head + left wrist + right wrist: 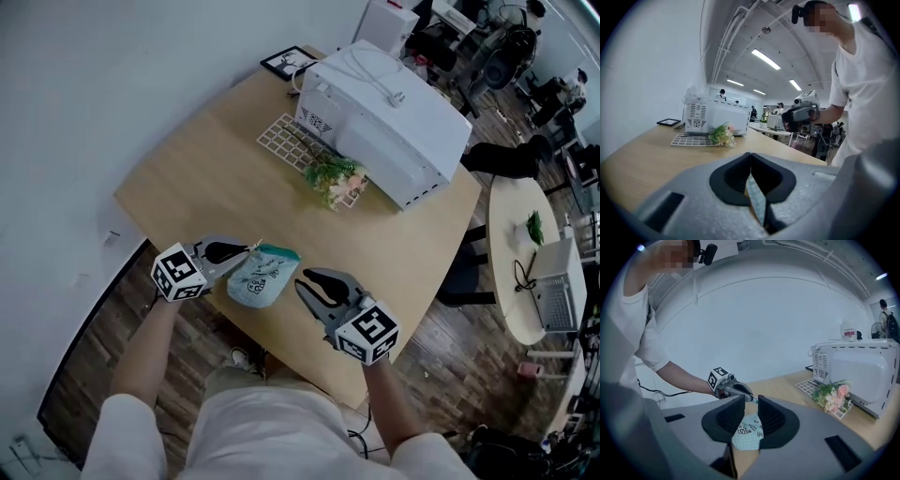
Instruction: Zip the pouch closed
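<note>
Left tongs tight on soft mint fabric pouch; right tongs slightly apart.

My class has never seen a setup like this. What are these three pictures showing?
A person holds a hand-operated two-jaw gripper in each hand. One picture looks down from a camera on the person's head. The other two come from cameras riding on each gripper. The left gripper pinches a teal pouch by its edge. The right gripper, near it, has its jaws apart and grips nothing. On the wooden table sit a white appliance, a white grid mat and a small flower bunch.
</note>
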Action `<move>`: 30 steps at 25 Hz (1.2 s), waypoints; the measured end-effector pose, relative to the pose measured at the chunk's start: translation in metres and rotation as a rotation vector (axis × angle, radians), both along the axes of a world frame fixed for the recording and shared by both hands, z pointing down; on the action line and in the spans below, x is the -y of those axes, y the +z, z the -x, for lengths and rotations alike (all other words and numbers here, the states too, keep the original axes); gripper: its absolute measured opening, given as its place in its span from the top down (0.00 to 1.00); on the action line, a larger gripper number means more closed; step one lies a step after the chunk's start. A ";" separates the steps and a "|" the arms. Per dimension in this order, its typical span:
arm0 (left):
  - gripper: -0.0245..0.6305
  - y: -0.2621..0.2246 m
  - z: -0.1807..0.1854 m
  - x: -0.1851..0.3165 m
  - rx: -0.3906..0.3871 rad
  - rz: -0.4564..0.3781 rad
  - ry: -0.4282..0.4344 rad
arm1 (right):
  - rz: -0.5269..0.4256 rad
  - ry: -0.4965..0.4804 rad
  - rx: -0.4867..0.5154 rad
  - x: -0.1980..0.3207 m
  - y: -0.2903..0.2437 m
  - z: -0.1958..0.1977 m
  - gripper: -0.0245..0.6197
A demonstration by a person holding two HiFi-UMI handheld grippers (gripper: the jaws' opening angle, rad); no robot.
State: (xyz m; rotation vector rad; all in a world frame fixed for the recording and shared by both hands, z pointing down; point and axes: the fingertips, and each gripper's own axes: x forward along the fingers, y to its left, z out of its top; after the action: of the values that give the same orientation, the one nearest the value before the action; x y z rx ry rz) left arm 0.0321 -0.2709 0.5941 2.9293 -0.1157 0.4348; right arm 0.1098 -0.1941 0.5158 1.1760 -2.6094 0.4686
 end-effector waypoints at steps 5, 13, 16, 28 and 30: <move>0.94 -0.037 0.016 -0.037 -0.043 -0.045 0.062 | -0.055 -0.094 -0.072 -0.004 -0.021 0.025 0.84; 0.94 -0.104 0.044 -0.090 -0.182 -0.091 0.115 | -0.171 -0.393 -0.212 -0.036 -0.050 0.083 0.84; 0.94 -0.121 0.050 -0.112 -0.199 -0.112 0.152 | -0.259 -0.494 -0.262 -0.050 -0.070 0.098 0.83; 0.94 -0.174 0.086 -0.143 -0.349 -0.117 0.075 | -0.384 -0.651 -0.548 -0.070 -0.078 0.128 0.84; 0.94 -0.177 0.090 -0.145 -0.342 -0.125 0.071 | -0.411 -0.659 -0.576 -0.070 -0.078 0.132 0.84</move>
State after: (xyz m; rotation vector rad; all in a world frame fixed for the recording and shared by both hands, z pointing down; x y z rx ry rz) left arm -0.0576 -0.1256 0.4174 3.0859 0.0071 -0.0708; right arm -0.0225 -0.1240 0.4379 0.3717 -2.4037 -0.4826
